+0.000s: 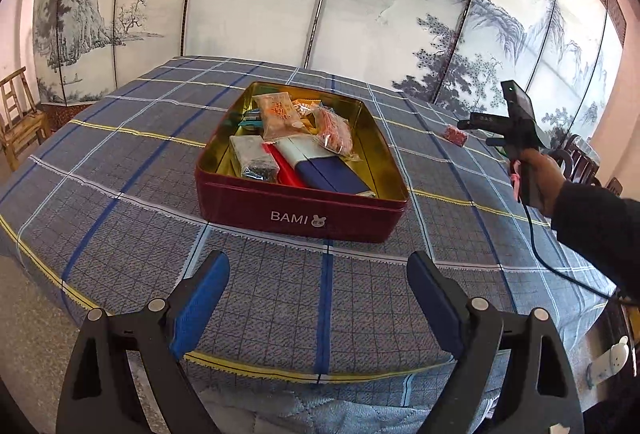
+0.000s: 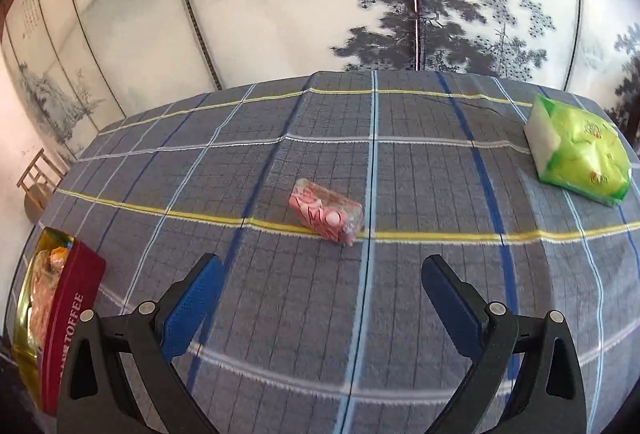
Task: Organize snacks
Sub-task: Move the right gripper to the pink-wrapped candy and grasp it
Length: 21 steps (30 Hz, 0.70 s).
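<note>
- The right tool (image 2: pixel 318 276) hangs over the checked cloth of the counter (image 2: pixel 420 314) with its jaws spread wide and nothing between them; the pink-wrapped snack (image 2: pixel 326 212) lies just ahead of it, on the yellow stripe, slanted to the tool's line
- My reading is that the step in hand is to pick up this snack; turn the wrist so the blue pads (image 2: pixel 192 304) meet its long sides, not its crimped ends; the wrapper looks slick and soft, so close gently and low, near the cloth
- The red tin (image 1: pixel 298 208) stands well to the left, already holding many packets; carry the snack over its rim and release it into a free corner
- The left tool (image 1: pixel 318 270) is likewise spread and empty, short of the tin; it could steady the tin if it slides
- The green packet (image 2: pixel 580 150) lies well apart at the far right; leave it for later
</note>
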Available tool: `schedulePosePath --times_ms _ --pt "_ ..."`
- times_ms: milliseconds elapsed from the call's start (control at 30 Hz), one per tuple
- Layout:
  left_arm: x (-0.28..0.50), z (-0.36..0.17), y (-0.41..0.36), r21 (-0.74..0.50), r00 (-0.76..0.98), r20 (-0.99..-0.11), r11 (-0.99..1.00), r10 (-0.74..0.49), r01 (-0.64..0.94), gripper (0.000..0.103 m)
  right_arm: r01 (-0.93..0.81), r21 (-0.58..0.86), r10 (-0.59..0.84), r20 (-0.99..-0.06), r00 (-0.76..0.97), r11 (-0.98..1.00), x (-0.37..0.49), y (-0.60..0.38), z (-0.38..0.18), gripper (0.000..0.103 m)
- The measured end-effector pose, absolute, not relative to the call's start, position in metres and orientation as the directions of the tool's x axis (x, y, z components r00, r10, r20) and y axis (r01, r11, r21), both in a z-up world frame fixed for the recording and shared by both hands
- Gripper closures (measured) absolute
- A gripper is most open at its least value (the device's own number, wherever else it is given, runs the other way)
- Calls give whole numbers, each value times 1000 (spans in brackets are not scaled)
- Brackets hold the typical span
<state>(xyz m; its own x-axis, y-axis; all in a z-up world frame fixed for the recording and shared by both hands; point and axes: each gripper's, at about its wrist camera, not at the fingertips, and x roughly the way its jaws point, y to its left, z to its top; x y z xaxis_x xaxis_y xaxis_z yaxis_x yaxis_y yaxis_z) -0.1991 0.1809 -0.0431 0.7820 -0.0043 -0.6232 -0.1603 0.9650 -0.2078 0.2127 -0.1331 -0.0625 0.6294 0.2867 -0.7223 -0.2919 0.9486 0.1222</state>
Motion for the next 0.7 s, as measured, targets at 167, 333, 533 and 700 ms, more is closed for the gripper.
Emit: schedulePosePath --times_ms 167,333,533,700 --pt "-198 -61 183 -234 741 -670 959 -39 -162 15 -343 43 253 -760 598 938 245 -108 -70 7" --pt "-193 -70 174 -234 719 -692 962 -61 -144 15 -370 28 244 -797 552 929 263 -98 -82 42" --pt "-193 -64 165 -228 734 -676 966 -65 -124 15 -328 7 210 -782 587 945 253 -104 -77 78" --pt "-198 -57 157 -221 743 -666 969 -65 -113 15 -298 -6 192 -751 632 955 229 -113 -61 78"
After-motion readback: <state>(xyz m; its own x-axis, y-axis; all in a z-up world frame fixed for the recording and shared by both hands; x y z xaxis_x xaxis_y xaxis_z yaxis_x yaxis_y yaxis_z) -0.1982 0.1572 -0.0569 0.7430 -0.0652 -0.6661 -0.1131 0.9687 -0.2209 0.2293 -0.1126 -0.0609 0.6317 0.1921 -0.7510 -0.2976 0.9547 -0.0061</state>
